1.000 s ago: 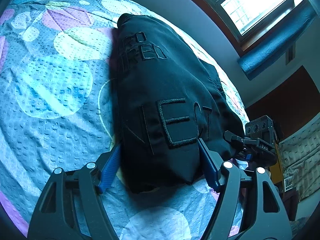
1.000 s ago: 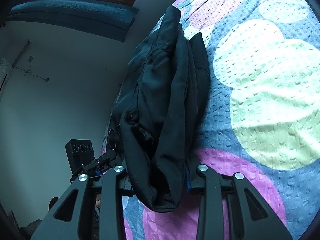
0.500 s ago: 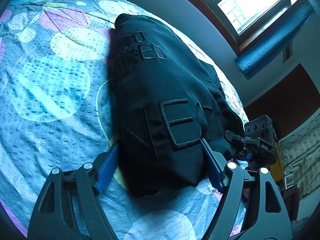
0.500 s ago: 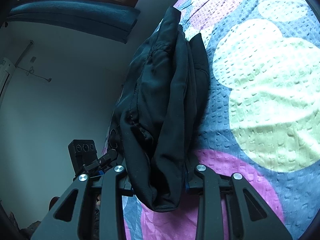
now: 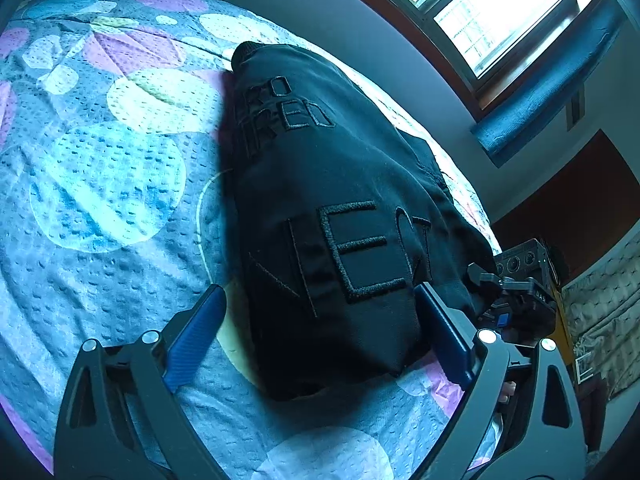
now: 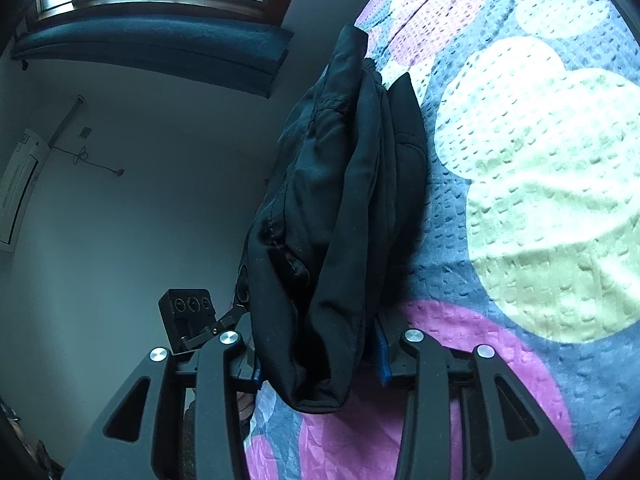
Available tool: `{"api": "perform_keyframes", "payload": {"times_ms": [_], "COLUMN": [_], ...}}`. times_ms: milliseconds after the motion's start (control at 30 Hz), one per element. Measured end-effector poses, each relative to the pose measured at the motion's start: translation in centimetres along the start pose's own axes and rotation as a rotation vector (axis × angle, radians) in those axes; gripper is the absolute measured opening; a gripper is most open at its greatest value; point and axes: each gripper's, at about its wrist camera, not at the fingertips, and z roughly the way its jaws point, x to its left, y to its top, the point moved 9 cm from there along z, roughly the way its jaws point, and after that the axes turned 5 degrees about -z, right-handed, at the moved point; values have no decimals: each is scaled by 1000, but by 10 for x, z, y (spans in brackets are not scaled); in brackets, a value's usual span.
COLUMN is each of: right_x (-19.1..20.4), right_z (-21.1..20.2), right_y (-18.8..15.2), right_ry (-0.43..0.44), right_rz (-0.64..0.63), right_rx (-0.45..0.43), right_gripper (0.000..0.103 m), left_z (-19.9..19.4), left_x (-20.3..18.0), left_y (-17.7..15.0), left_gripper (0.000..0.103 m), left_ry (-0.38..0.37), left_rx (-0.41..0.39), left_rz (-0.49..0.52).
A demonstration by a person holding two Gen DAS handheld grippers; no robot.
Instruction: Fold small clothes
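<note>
A black garment (image 5: 332,216) with stitched black letters lies folded lengthwise on a bedspread (image 5: 100,184) patterned with pale circles. My left gripper (image 5: 320,300) is open, its blue-padded jaws spread to either side of the garment's near end. My right gripper (image 6: 320,344) straddles the same garment (image 6: 344,216) at its other near corner, and the bunched cloth hangs between the jaws; the cloth hides the pads, so a grip cannot be made out. The right gripper's body (image 5: 520,280) shows at the right of the left wrist view.
The bedspread (image 6: 540,160) stretches to the right of the garment in the right wrist view. A window (image 5: 500,12) with a blue rolled blind (image 5: 552,92) is on the wall behind the bed. An air conditioner (image 6: 16,188) hangs on the wall.
The left gripper has drawn back a little and its jaws have spread slightly wider around the garment. The right gripper has barely moved.
</note>
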Motion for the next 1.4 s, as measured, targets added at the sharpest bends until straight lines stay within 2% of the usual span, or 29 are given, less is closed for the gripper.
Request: {"api": "perform_keyframes", "payload": {"times_ms": [100,233,500,733,900,1000,1267,1400], "right_x": [1,1,17,19,21,26,37,43], "right_z": [-7,-16,-46,-49,-53,-54,-56,-56], "right_y": [-1,-4,-29,-52,-64,-71,-87,-90], "right_ry": [19,-15,-173,-368,-478,-548,-790,-829], "right_rz": [8,-1,-106,-184,-202,-218,-307,-342], "right_rx": [-14,-41,-95,-76,-83,-83,-69,-72], "right_gripper": [46,50,80,81,82,82,83,82], "left_z": [-4,-17,-50,-64,-81,-86,-82,-78], "left_x": [1,3,-10,-5,-8,-14,-40,-43], "left_y": [-1,-5,-21,-41,-47,-49,-56,-58], "left_gripper": [95,99,101,101,101,101,101,101], "left_ry": [21,99,300,389,525,580,618,614], "left_rx": [-11,-54,-172,-179,-241,-270,-273,-250], "left_rz": [0,9,116,107,161,202,311,296]}}
